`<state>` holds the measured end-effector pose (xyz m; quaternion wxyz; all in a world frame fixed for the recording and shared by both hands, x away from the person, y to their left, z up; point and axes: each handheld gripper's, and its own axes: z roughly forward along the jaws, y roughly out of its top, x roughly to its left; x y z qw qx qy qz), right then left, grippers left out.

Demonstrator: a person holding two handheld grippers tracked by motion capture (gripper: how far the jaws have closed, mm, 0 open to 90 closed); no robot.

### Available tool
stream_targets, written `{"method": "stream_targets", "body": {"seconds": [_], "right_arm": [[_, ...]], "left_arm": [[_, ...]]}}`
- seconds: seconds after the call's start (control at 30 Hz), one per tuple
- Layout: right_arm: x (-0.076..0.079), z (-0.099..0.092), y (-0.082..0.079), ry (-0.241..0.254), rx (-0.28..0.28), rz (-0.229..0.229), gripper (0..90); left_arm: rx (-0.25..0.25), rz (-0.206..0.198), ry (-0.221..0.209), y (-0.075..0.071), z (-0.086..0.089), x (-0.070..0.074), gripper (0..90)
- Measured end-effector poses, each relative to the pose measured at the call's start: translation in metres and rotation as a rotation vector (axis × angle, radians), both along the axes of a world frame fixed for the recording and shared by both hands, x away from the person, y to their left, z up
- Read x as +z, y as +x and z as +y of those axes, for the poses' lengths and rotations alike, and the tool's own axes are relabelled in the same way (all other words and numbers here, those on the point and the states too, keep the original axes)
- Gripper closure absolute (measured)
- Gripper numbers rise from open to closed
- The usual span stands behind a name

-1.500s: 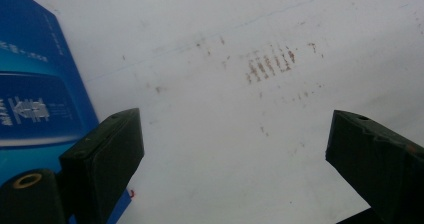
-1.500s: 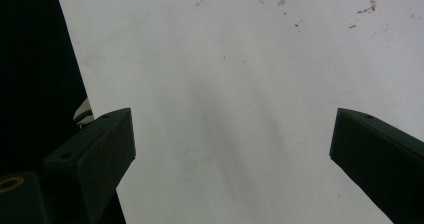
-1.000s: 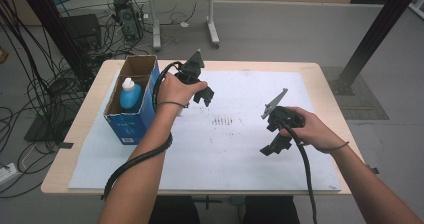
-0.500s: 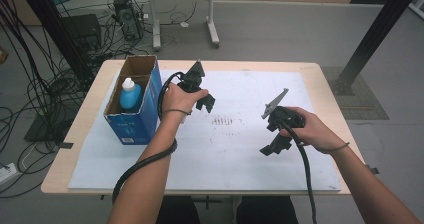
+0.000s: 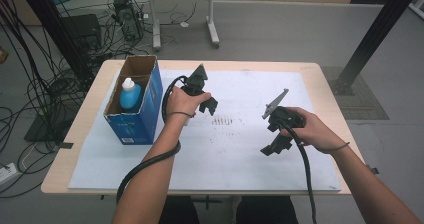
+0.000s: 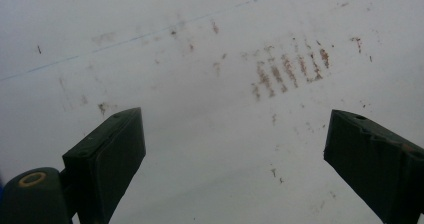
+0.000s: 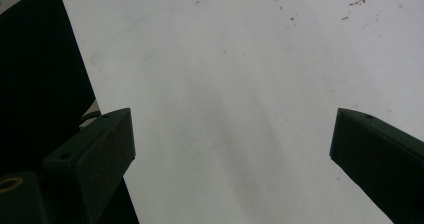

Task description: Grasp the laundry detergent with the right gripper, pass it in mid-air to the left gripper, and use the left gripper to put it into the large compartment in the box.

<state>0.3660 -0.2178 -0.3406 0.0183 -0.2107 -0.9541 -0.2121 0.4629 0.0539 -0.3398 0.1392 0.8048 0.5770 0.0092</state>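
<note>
Bottle (image 5: 131,95) sits in box (image 5: 145,115) — lower half hidden.

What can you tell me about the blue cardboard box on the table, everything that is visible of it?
The blue cardboard box stands upright near the table's left edge, partly on the white sheet. Its top is open, and the inside looks plain brown cardboard. The outside is blue with a small white label low on the front. A blue bottle with a white cap stands inside. The left gripper hovers just to its right, jaws open, apparently not touching it.
</note>
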Motion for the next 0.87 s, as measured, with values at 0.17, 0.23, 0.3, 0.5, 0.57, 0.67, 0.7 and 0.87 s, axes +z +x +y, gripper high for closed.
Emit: {"method": "stream_targets", "body": {"seconds": [0.17,0.23,0.3,0.5,0.57,0.67,0.7,0.87], "right_arm": [[-0.0022,0.0006,-0.0006,-0.004,0.004,0.006,3.7],[-0.0025,0.0008,-0.0005,-0.004,0.003,0.006,3.7],[-0.0022,0.0010,-0.0006,-0.001,0.003,0.006,3.7],[-0.0019,0.0019,-0.0016,0.000,0.006,0.004,3.7],[-0.0019,0.0021,-0.0014,-0.001,0.009,0.002,3.7],[-0.0019,0.0026,-0.0016,-0.002,0.011,0.004,3.7],[-0.0021,0.0028,-0.0017,-0.003,0.013,0.005,3.7],[-0.0032,0.0029,-0.0013,-0.004,0.009,0.006,3.7]], "left_arm": [[0.002,0.005,0.000,-0.0010,0.0020,-0.0028,10.0],[0.004,0.011,0.002,-0.0015,0.0034,-0.0035,10.0],[0.008,0.012,0.001,-0.0020,0.0041,-0.0042,10.0],[0.007,0.013,-0.001,-0.0043,0.0036,-0.0061,10.0],[0.003,0.017,-0.001,-0.0046,0.0037,-0.0070,10.0],[0.008,0.019,-0.004,-0.0048,0.0043,-0.0086,10.0],[0.010,0.020,-0.002,-0.0049,0.0043,-0.0091,10.0],[0.008,0.020,-0.004,-0.0053,0.0040,-0.0100,10.1]]}}
